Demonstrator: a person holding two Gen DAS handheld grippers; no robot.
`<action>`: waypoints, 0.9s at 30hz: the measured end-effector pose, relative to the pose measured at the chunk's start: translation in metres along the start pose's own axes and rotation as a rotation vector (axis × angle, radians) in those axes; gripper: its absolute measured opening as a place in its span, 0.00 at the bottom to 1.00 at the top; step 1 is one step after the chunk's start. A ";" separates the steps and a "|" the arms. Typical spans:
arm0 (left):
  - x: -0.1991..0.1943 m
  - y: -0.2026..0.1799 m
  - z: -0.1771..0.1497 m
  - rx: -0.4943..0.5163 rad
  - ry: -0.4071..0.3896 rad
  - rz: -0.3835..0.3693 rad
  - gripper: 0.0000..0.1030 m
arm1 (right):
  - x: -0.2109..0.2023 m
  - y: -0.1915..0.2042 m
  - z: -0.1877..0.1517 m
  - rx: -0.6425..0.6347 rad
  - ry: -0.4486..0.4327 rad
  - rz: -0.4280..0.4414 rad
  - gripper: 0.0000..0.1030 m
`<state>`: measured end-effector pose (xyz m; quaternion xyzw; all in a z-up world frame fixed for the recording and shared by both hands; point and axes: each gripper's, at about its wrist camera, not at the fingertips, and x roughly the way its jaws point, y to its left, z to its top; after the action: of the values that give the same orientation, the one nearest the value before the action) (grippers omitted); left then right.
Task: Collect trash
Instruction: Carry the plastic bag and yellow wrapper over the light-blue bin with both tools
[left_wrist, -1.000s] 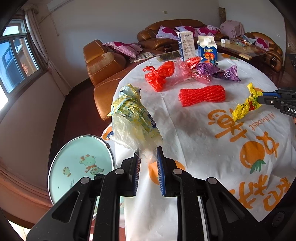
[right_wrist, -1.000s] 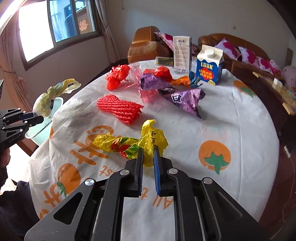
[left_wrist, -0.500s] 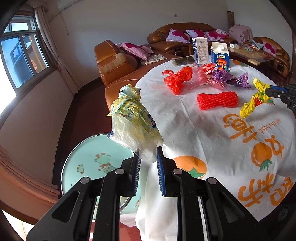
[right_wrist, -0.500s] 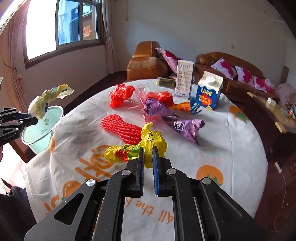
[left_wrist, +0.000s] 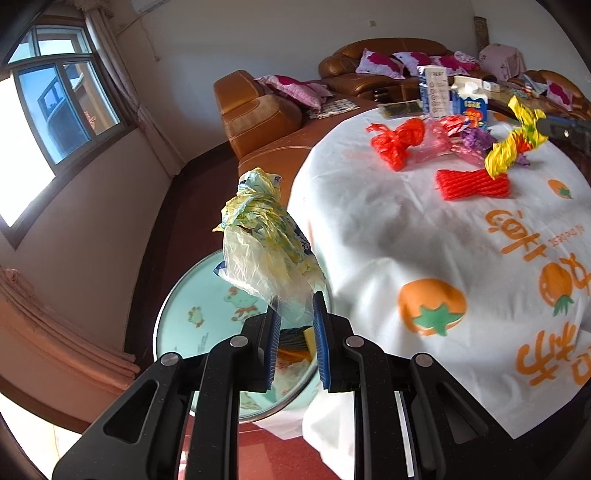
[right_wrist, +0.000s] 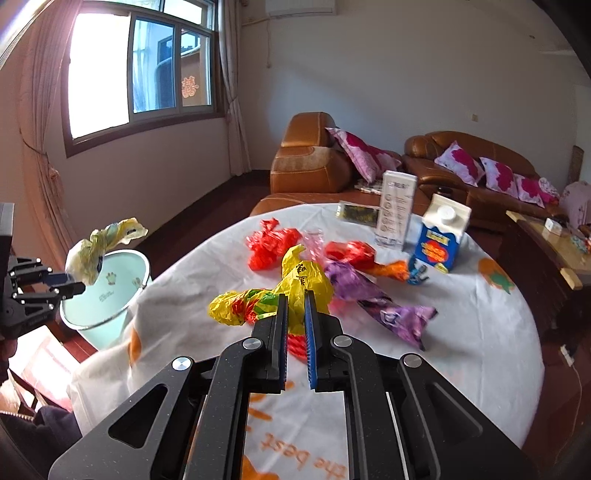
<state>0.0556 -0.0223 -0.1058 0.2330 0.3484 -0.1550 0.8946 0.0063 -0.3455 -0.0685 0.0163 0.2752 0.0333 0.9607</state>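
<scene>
Left wrist: left gripper clamps pale bag over bin — right gripper pinches yellow wrapper.

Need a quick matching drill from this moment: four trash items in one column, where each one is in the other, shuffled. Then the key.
Items:
1. pale yellow plastic bag
2. yellow wrapper
3. red foam net
4. purple wrapper

Places:
A. lying on the tablecloth, next to the red bag
B. clamped in the right gripper, lifted off the table
C. clamped in the left gripper, over the mint bin
D. lying on the tablecloth, in front of the milk carton

Pairs: 1-C, 2-B, 3-A, 4-D
</scene>
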 end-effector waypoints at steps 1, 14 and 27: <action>0.001 0.002 -0.001 -0.002 0.004 0.009 0.17 | 0.006 0.006 0.005 -0.007 -0.004 0.008 0.09; 0.016 0.045 -0.026 -0.057 0.067 0.122 0.17 | 0.070 0.073 0.041 -0.077 -0.021 0.105 0.09; 0.026 0.066 -0.036 -0.090 0.108 0.196 0.17 | 0.113 0.132 0.058 -0.174 -0.033 0.189 0.09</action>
<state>0.0830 0.0494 -0.1269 0.2337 0.3784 -0.0383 0.8949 0.1252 -0.2068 -0.0724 -0.0405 0.2526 0.1471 0.9555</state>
